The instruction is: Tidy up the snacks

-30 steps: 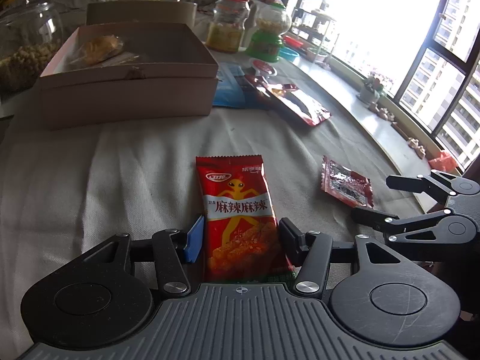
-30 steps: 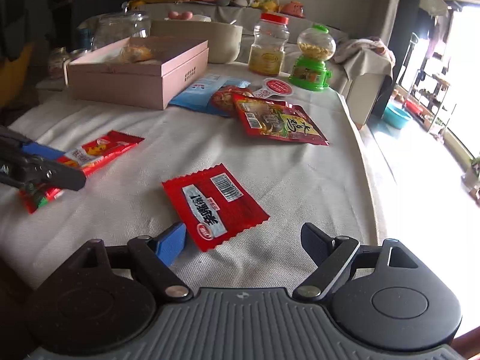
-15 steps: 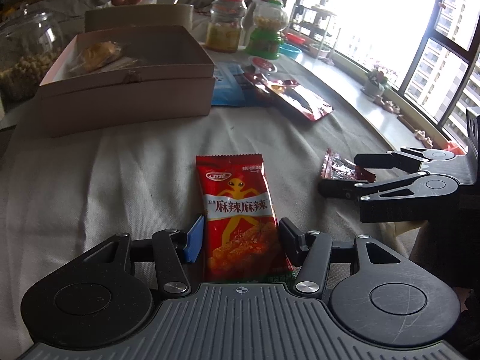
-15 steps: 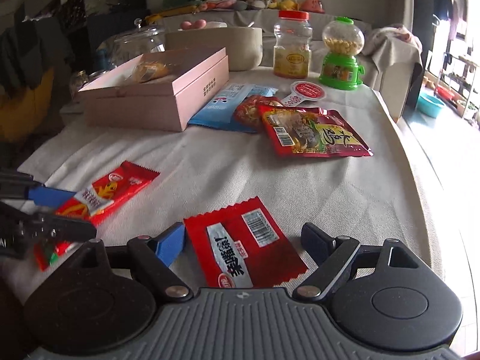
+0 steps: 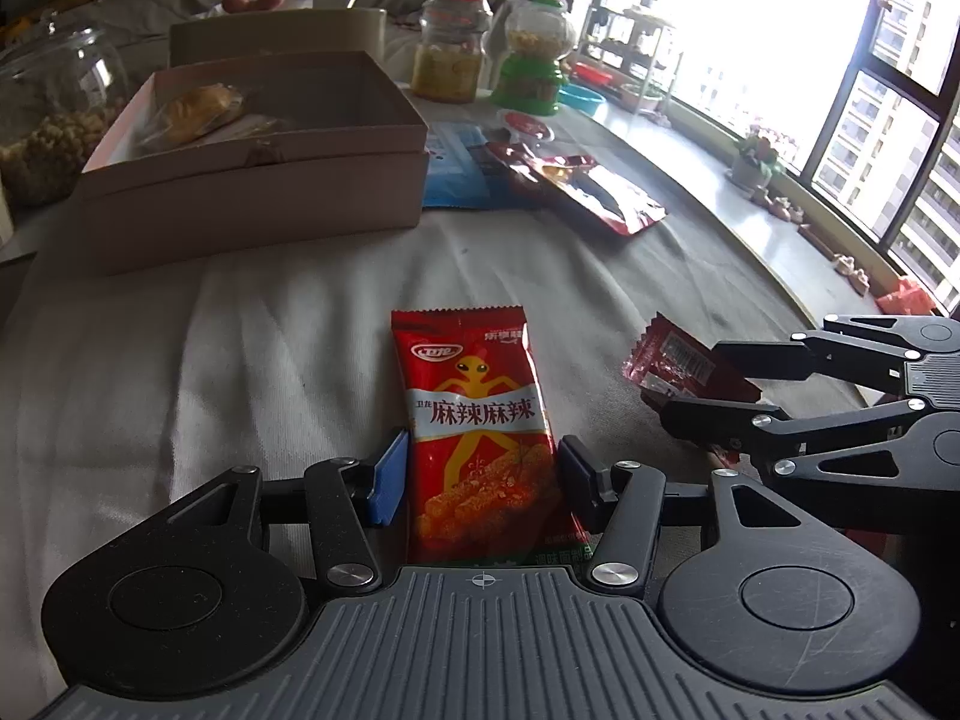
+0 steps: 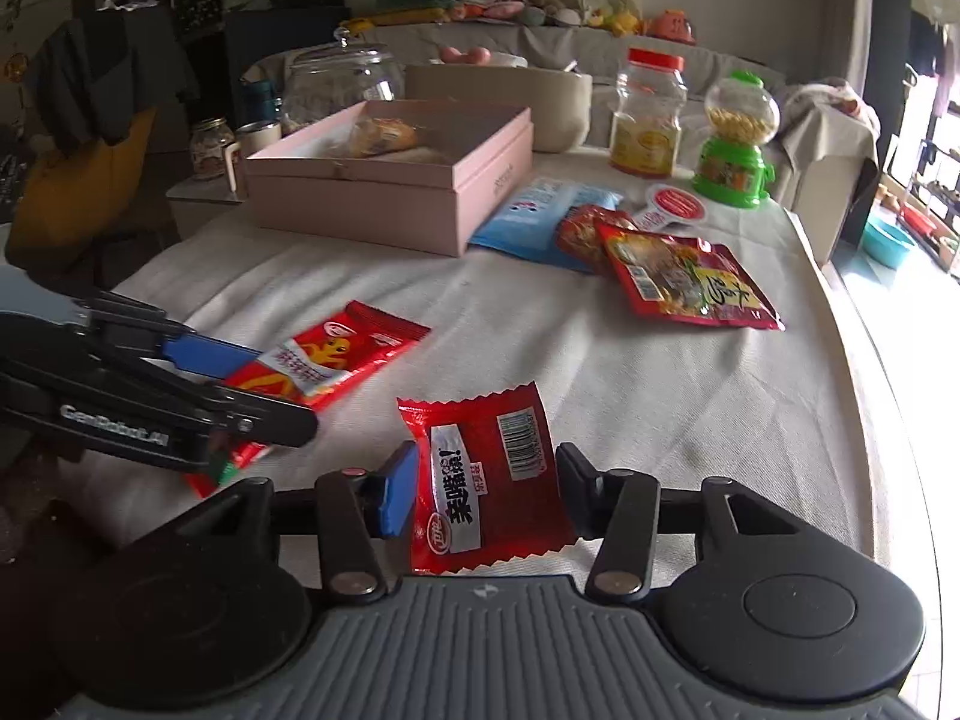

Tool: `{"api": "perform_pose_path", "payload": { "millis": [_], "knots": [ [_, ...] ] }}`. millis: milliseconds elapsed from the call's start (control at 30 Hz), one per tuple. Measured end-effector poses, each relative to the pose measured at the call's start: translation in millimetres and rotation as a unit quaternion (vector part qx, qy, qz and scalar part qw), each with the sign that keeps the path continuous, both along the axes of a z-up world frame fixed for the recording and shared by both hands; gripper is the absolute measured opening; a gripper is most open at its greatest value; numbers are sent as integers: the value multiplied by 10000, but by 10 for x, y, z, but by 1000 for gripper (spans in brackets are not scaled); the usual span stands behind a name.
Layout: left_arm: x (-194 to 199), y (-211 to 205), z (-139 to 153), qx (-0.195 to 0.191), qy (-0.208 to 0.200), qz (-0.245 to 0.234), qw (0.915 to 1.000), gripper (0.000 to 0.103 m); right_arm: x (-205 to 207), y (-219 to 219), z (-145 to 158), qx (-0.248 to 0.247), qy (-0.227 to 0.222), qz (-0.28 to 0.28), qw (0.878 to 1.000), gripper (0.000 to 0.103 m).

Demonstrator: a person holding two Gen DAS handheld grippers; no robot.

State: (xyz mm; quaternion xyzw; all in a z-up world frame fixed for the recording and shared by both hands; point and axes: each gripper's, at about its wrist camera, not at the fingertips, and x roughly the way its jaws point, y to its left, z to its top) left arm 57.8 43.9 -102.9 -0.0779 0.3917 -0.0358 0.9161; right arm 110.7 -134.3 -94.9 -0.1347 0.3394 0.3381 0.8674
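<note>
the right gripper (image 6: 483,495), wide open a second ago, is now closing its jaws around the square red packet (image 6: 487,483) on the tablecloth (image 6: 660,396), while the left gripper (image 5: 480,474) keeps pinching the long red snack (image 5: 480,438), so both look ready for the pink box (image 6: 384,192).

Box (image 6: 390,192) behind two packets (image 6: 327,360) on cloth (image 6: 600,372); jar (image 6: 648,114) right of box

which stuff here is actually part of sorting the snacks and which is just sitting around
In play: long red snack packet between the left gripper jaws; square red packet between the closing right gripper jaws; pink box.

Lying about: glass jar, green candy dispenser.
</note>
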Motion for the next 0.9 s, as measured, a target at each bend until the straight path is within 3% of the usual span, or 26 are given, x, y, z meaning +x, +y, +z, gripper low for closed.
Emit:
{"api": "perform_pose_path", "payload": {
  "millis": [533, 600, 733, 900],
  "knots": [
    [-296, -20, 21, 218, -80, -47, 9997, 54, -86, -9, 1, -82, 50, -36, 9999, 45],
    [-357, 37, 81, 9, -240, -63, 9997, 53, -113, -35, 57, 7, 6, -15, 10000, 45],
    [-495, 136, 316, -45, -712, 81, 9974, 52, -162, -69, 239, 92, -255, 71, 9996, 45],
    [-638, 368, 954, 85, -1654, 224, 9859, 52, -119, -91, 778, 466, -668, 226, 9964, 45]
  ]
}}
